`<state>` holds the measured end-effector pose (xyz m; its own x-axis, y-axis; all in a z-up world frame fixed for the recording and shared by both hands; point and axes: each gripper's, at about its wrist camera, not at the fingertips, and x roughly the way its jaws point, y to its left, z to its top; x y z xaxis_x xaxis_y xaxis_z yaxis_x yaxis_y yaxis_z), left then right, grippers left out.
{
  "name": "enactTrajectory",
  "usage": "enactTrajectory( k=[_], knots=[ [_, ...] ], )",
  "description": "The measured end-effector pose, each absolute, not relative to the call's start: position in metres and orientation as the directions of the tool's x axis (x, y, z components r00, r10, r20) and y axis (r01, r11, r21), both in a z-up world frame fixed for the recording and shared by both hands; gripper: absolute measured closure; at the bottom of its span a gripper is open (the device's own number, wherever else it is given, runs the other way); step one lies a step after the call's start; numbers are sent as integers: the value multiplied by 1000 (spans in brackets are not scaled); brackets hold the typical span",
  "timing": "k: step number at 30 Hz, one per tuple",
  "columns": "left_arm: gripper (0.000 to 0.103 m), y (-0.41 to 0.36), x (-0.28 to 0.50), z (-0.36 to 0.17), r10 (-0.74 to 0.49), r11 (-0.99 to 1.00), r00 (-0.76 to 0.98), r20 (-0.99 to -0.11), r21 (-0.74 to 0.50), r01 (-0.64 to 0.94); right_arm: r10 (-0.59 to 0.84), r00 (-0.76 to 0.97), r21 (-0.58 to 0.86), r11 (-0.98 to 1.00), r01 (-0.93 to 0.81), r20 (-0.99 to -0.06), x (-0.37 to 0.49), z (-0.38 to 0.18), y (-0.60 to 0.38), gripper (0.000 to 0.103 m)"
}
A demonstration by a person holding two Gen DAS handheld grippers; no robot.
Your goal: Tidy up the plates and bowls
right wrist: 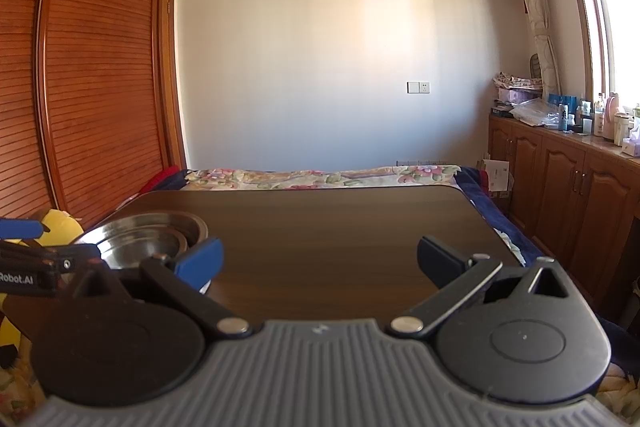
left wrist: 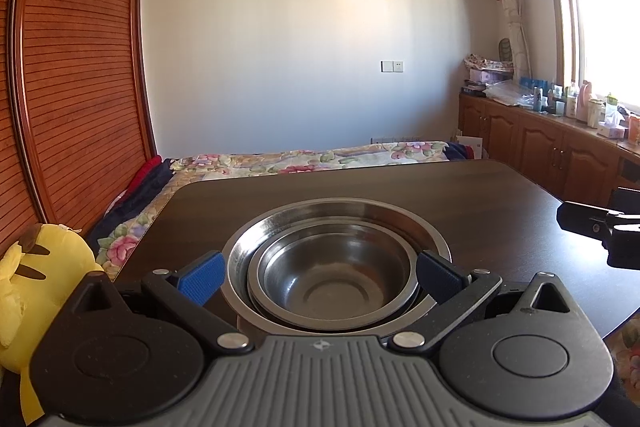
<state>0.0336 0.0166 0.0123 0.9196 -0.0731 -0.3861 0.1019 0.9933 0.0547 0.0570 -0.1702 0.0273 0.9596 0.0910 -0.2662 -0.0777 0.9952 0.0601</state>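
A nest of steel bowls sits on the dark wooden table, the smallest inside, a mid one around it, all in a wide outer bowl. My left gripper is open, its blue fingers spread either side of the stack's near rim, holding nothing. In the right wrist view the same stack of bowls lies at the table's left, partly hidden by the left gripper's arm. My right gripper is open over bare table, to the right of the bowls. Its black finger shows at the left wrist view's right edge.
A bed with a floral cover lies beyond the table's far edge. A yellow plush toy sits left of the table beside a slatted wooden wardrobe. Wooden cabinets with bottles run along the right wall under the window.
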Motion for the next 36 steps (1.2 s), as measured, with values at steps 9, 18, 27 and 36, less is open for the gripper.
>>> enactTrajectory(
  k=[9,18,27,36],
  knots=[
    [0,18,33,13,-77,993,920,-384,53,105,89,960,60,995,-76,-266,58,27,-171,0],
    [0,18,33,13,-74,993,921,-383,52,102,89,960,62,995,-75,-266,59,28,-172,0],
    [0,20,32,13,-69,994,923,-378,50,95,87,960,62,995,-73,-266,60,27,-174,0],
    [0,19,30,14,-63,994,924,-376,55,91,87,961,63,995,-73,-263,58,26,-175,0]
  ],
)
